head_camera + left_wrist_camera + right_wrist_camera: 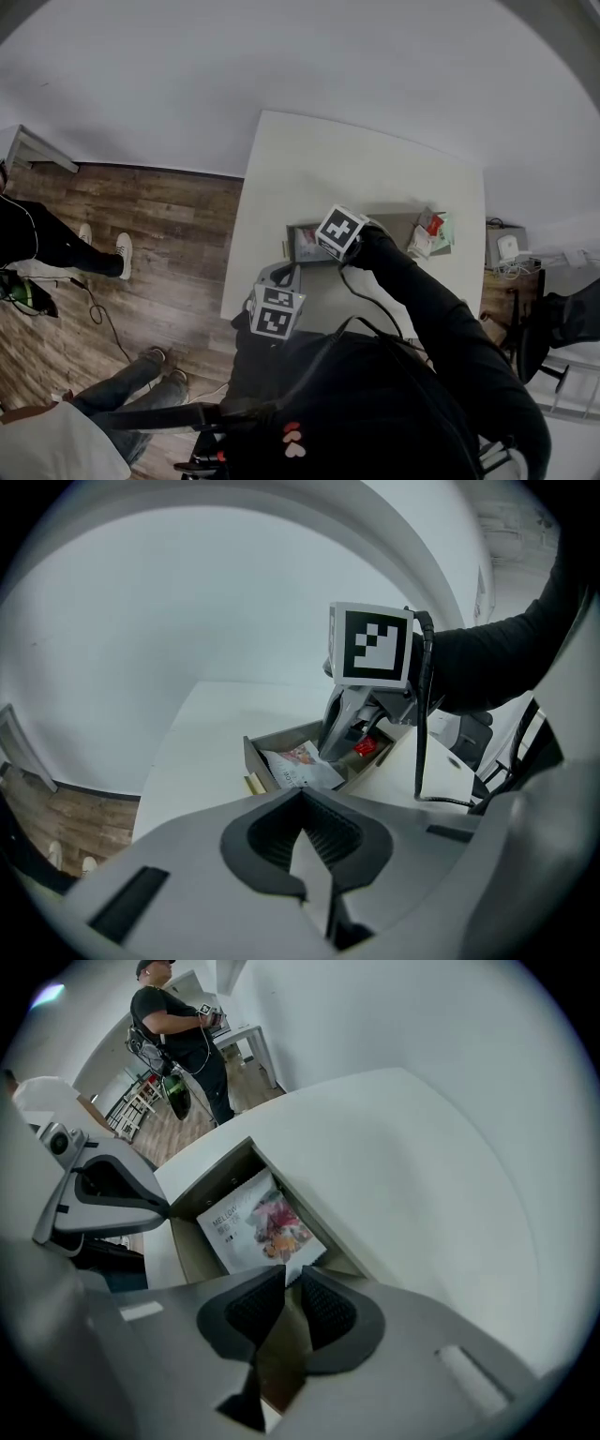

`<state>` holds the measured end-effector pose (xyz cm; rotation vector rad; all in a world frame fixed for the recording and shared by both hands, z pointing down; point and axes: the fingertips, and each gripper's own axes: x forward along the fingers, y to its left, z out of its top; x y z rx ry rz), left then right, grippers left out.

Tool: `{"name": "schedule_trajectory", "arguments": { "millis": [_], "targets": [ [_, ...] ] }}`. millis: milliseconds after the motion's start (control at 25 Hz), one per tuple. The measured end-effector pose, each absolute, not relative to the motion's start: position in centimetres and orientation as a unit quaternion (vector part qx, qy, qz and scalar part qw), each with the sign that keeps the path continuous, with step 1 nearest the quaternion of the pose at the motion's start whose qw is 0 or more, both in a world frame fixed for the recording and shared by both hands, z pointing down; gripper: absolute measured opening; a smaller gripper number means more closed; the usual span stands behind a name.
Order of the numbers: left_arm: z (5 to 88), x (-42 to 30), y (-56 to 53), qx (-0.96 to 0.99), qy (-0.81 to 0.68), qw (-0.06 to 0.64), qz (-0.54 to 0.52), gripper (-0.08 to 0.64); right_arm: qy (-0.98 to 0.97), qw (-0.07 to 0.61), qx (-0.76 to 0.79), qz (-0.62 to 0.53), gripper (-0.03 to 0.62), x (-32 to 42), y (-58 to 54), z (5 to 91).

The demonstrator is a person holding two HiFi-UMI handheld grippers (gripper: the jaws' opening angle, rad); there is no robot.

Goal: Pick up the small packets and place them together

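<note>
Our right tool point(289, 1279) points straight down into a shallow brown tray point(214, 1172). Its jaws stand a little apart, with only a narrow gap at the tips. The near edge of a white packet point(255, 1222) lies just in this gap. We cannot tell if the pads already touch it, and the packet lies flat on the tray bottom, not lifted. This packet has grey letters and a colourful picture, and it fills the left part of the tray.

Our left tool point(302, 792) has its jaws fully together, with nothing between them. It hangs over the near edge of the tabletop point(309, 159), well apart from the packet, and is aimed slantwise down at the tray. In its view we see the right tool from the side, with its marker cube point(371, 645) on top.

More small packets point(431, 233), red, green and white, lie in a loose heap at the right end of the tray. We cannot tell if all of them are inside it.

The tabletop is white and stands on a wooden floor point(150, 234). A person in dark clothes point(178, 1030) stands farther back in the room.
</note>
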<state>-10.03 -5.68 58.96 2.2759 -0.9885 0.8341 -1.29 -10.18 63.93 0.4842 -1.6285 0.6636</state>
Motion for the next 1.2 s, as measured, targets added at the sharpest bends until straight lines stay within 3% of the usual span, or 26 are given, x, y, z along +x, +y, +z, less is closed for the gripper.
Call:
{"name": "schedule_trajectory", "arguments": {
  "millis": [240,480,920,1200],
  "targets": [
    [58.8,-9.9,-6.0,0.848,-0.358,0.246,0.303,0.0,-0.731,0.577,0.183,0.314,0.058,-2.9,-9.7,63.4],
    [59.0,-10.1,-5.8,0.846,-0.354,0.259,0.304,0.001,-0.792,0.555,0.088,0.238,0.164,-6.1,-8.6,61.6],
    [58.9,-10.0,-6.0,0.851,-0.352,0.252,0.297,0.0,-0.768,0.605,0.087,0.191,0.157,-7.7,-8.7,64.3],
    [59.0,-10.2,-5.7,0.846,-0.355,0.263,0.298,0.0,-0.763,0.614,0.083,0.187,0.086,-7.8,-8.3,64.3]
  ]
}}
